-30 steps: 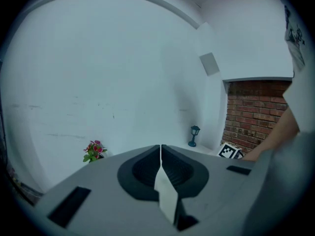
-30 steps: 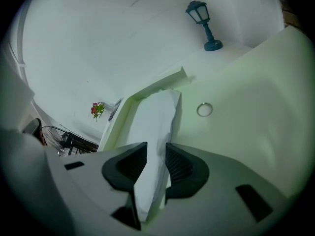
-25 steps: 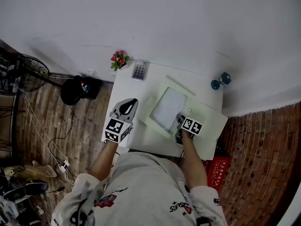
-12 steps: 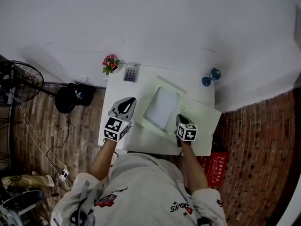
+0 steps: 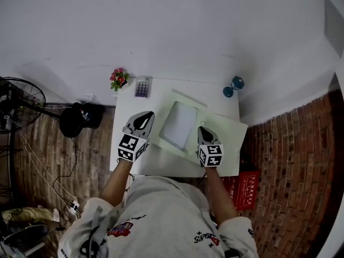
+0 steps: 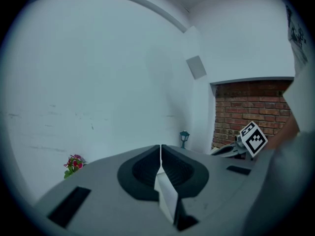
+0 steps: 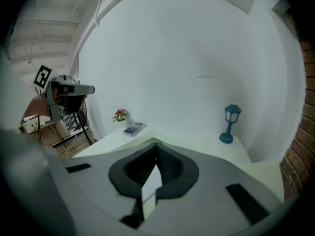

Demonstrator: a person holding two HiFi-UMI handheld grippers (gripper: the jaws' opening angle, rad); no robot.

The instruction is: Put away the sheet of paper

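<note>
Grey R hand-held gripper (image 5: pixel 201 130) tilts down, jaws just closed, nothing seen between.

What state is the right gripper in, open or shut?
Shut. The right gripper has just closed; its own view shows the jaws together, with the pale green sheet peaking at their tip, apparently pinched.

The table (image 5: pixel 161 161) is looked down on from high above in the head view, with the wall (image 5: pixel 172 26) at twelve o'clock. The left gripper (image 6: pixel 161 149) view is aimed almost flat at that wall, close over its own jaws. The right gripper (image 7: pixel 156 144) view is tipped lower, so the sheet of paper (image 5: pixel 228 130) is shared with the head view. The lamp (image 5: pixel 232 85) at one o'clock and the flowers (image 5: pixel 118 78) at eleven are seen in all three.
</note>
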